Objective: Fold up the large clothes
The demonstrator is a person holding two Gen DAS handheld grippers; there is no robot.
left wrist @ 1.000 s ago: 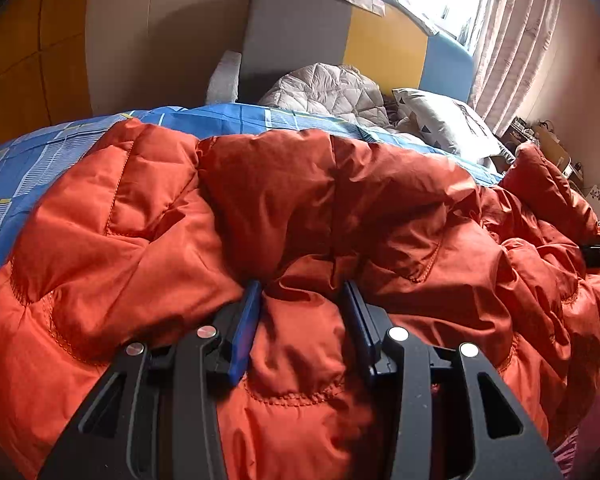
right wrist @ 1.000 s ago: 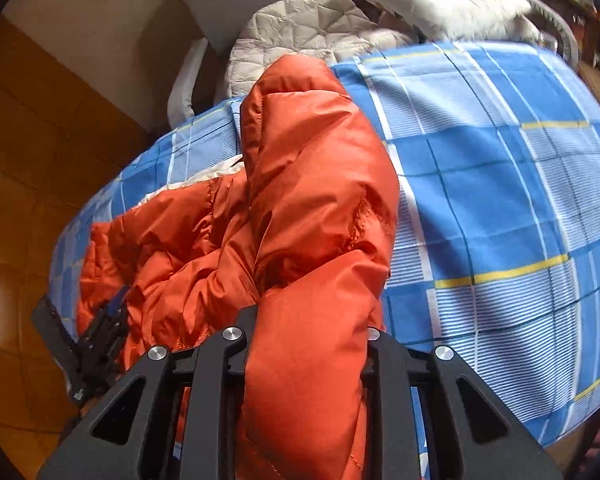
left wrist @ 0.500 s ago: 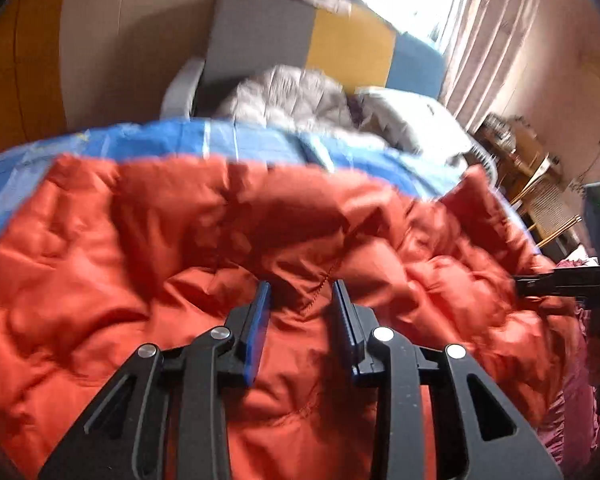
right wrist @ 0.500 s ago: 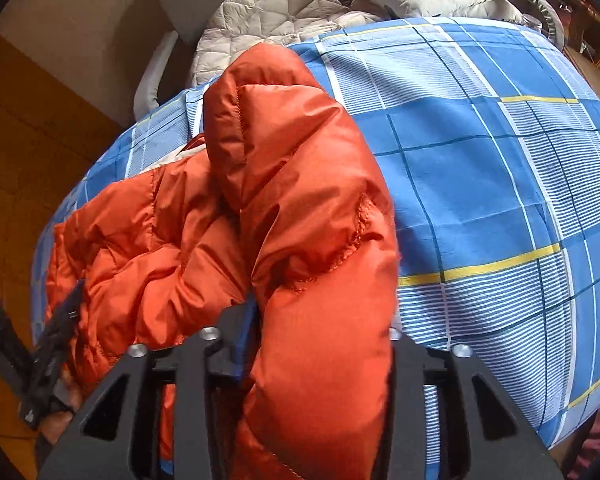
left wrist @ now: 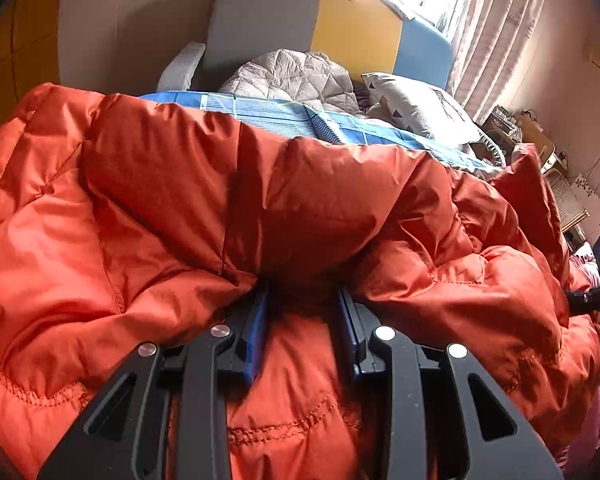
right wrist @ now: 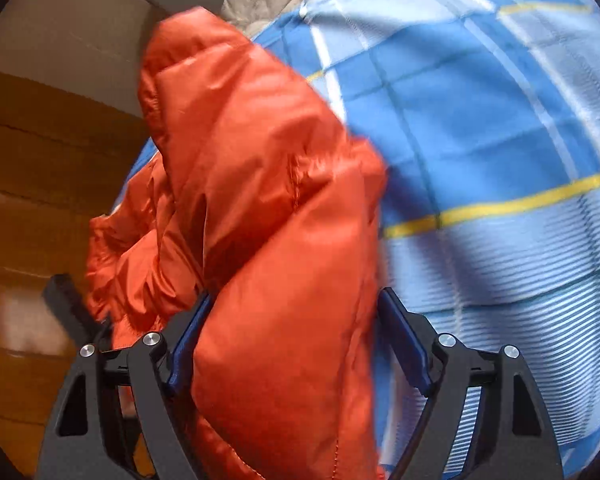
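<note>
- Up comes the orange down jacket (left wrist: 308, 208) since a second ago: in the left wrist view its bulk now rises higher and hides more of the blue checked bedsheet (left wrist: 284, 118), and in the right wrist view the jaws have spread from a tight clamp to a wide stance.
- Left gripper (left wrist: 302, 300) sits at a narrow gap with a ridge of jacket fabric pinched between its blue pads.
- Right gripper (right wrist: 296, 304) stands wide; a thick puffy fold of the jacket (right wrist: 268, 184) fills the gap, and whether the pads still bite I cannot tell.
- Jacket lies bunched on the bedsheet (right wrist: 480, 120), partly lifted at both grips.
- Risk, as I judge it: slick, springy padding could slide out of that wide right claw and let the fold collapse; lifting on the left alone would drag the heap askew.
- Beyond the jacket: a grey quilted cover (left wrist: 296, 78), a patterned pillow (left wrist: 416, 104), a grey, yellow and blue headboard (left wrist: 320, 28), and curtains (left wrist: 496, 28) at a bright window.
</note>
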